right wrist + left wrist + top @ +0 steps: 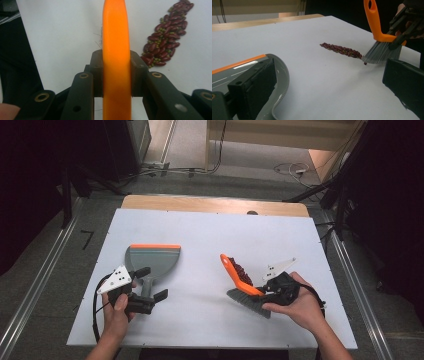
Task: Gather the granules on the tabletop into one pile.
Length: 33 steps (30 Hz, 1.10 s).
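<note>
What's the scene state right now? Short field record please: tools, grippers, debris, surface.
surface: white table top
debris: a line of red beans mixed with small green ones, lying on the table
brush: orange-handled brush, grey bristles down at the near end of the bean line
right gripper: right gripper shut on the brush handle
dustpan: grey dustpan with orange lip, flat on the table, apart from the beans
left gripper: left gripper jaws open, astride the dustpan handle
</note>
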{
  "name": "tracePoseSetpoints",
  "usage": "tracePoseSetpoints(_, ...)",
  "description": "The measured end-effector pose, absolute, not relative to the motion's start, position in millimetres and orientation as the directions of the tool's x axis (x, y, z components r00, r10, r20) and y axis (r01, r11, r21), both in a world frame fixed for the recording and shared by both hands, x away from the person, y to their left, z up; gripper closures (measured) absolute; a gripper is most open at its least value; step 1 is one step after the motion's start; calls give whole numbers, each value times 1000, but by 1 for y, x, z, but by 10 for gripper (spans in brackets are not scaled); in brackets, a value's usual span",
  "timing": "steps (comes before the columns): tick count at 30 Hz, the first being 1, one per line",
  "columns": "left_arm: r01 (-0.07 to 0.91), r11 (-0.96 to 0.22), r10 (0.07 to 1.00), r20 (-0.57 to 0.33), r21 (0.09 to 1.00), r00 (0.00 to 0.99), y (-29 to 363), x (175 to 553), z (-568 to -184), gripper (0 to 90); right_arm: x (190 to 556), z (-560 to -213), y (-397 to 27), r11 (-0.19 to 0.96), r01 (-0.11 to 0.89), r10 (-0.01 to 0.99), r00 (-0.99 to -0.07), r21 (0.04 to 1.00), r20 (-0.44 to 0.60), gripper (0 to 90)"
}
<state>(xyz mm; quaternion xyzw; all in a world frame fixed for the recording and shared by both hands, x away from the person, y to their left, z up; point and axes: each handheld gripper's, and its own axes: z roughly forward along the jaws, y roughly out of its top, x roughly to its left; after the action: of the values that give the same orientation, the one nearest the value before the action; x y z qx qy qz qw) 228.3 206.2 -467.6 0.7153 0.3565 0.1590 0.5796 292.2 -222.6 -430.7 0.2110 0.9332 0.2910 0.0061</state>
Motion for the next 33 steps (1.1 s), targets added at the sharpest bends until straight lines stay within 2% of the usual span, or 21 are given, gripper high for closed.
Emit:
tracePoseSetpoints(6, 328, -72, 697, -188, 942, 692, 207, 229, -468, 0, 288, -437, -219, 758, 359, 346, -929, 544, 132, 689)
tracePoseSetpoints(10, 327, -75, 695, -186, 942, 695, 206, 228, -468, 0, 291, -445, -216, 799, 318, 310, -945, 510, 103, 690)
tracePoseSetpoints(22, 328, -72, 694, -189, 942, 694, 206, 228, -468, 0, 326, -443, -210, 847, 283, 286, -956, 451, 62, 686)
tracePoseSetpoints(33, 327, -67, 694, -192, 943, 694, 205, 227, -467, 0, 352, -444, -204, 866, 229, 235, -971, 444, 43, 682)
